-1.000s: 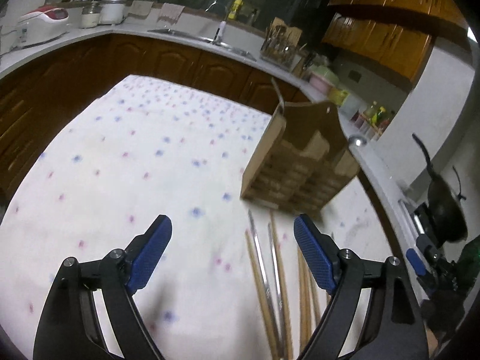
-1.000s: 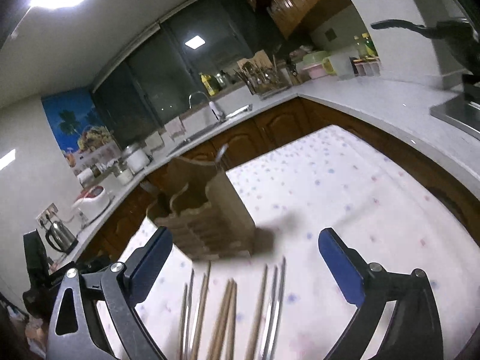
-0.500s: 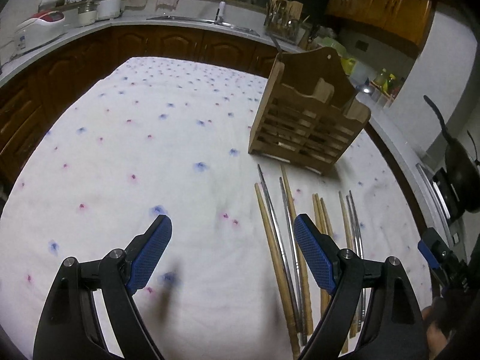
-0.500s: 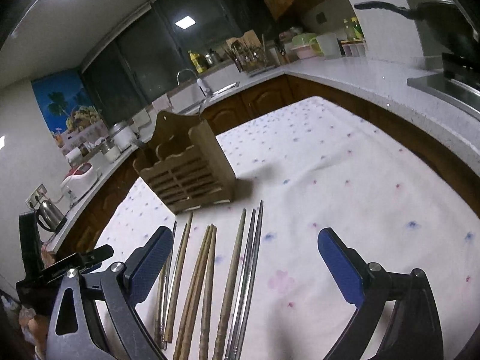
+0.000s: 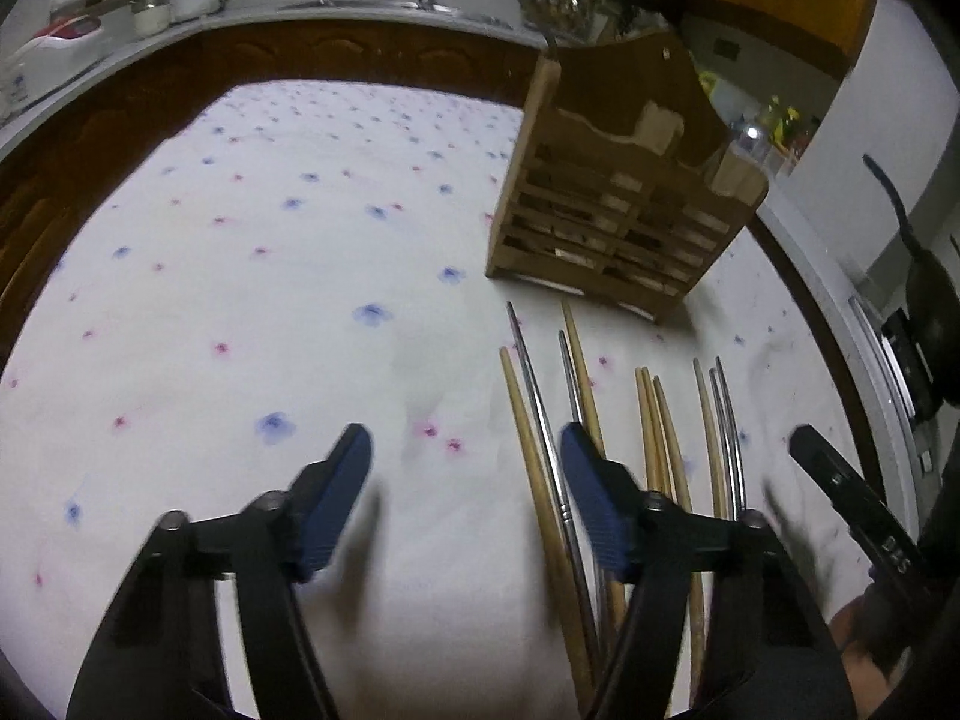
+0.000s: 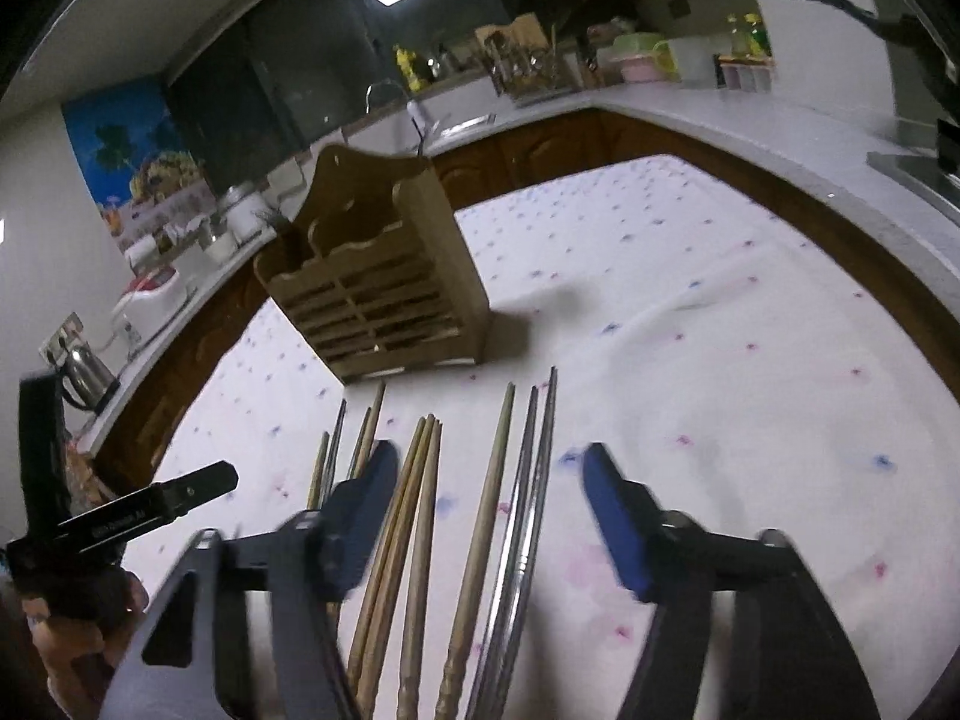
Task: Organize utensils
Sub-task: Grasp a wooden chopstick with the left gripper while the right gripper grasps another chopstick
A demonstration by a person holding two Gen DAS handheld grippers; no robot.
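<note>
Several wooden and metal chopsticks lie side by side on a flowered tablecloth (image 5: 270,300), tips toward a slatted wooden utensil holder (image 5: 612,228). My left gripper (image 5: 463,438) hangs low over the cloth with its jaws closing. A wooden chopstick (image 5: 528,420) and a metal chopstick (image 5: 545,420) lie just inside its right finger, and the pads touch nothing. My right gripper (image 6: 489,456) is also closing, above three wooden chopsticks (image 6: 420,480), a single wooden one (image 6: 492,480) and a metal pair (image 6: 534,480), untouched. The holder (image 6: 384,300) stands beyond them.
A dark pan (image 5: 924,300) sits on the stove past the table's right edge. A kettle (image 6: 84,369) and a rice cooker (image 6: 150,300) stand on the counter to the left. Wooden cabinets and a sink run along the back.
Both grippers have sunk and tipped down toward the row of chopsticks, which now reach between their fingers. Both pairs of jaws stand clearly narrower than half a second ago.
</note>
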